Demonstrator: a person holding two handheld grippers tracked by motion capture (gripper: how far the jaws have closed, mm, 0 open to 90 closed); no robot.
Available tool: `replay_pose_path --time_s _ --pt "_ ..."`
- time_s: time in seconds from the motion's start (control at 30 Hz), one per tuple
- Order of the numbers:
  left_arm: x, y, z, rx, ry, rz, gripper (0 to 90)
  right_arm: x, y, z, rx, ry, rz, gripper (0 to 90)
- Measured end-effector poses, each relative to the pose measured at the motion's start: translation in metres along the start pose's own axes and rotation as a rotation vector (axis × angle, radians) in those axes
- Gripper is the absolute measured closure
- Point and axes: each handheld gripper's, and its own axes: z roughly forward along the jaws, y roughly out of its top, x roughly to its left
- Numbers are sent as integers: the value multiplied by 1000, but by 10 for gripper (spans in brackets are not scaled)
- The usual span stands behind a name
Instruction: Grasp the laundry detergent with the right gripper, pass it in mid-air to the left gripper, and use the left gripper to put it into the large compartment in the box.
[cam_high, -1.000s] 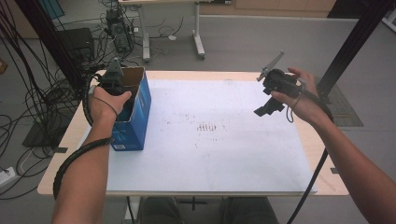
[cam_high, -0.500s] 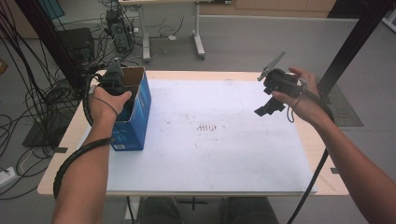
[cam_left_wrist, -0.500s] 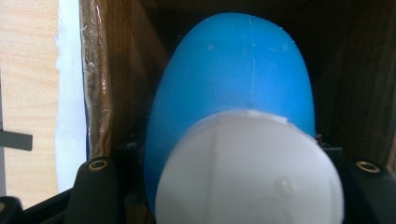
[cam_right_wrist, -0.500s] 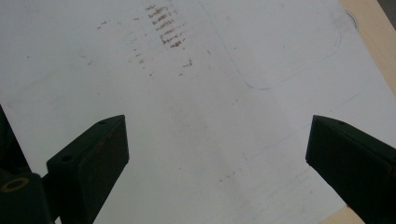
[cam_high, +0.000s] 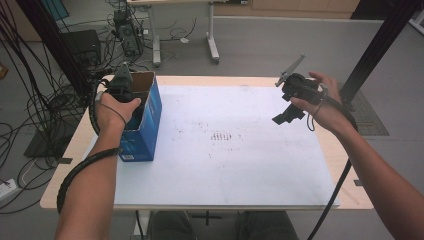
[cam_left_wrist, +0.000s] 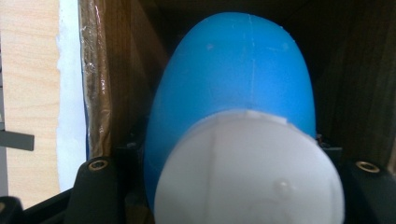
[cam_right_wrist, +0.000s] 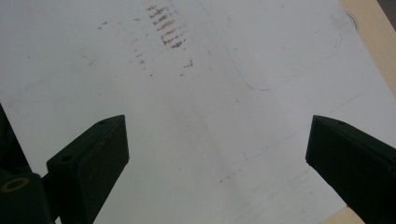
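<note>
The left gripper (cam_high: 122, 90) pinches a blue-and-white egg (cam_left_wrist: 233, 126) inside the box (cam_high: 145, 125); next, lifting it straight out. The right gripper (cam_right_wrist: 215, 158) waits, jaws spread.

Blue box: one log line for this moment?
left gripper: shut on blue-white egg, inside blue box | right gripper: open, above white sheet

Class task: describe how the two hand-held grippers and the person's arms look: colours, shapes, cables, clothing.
Both the left gripper and the right gripper are black, each topped by a grey three-cornered plate. Black ribbed cables trail along bare, sleeveless forearms. The right gripper's jaws are blocky black wedges with small screw holes.
</note>
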Motion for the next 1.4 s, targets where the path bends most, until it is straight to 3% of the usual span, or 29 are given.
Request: replay_pose_path --time_s 1.4 --pt "0 0 0 1 -1 2 361 0 2 -3 12 -6 -6 61"
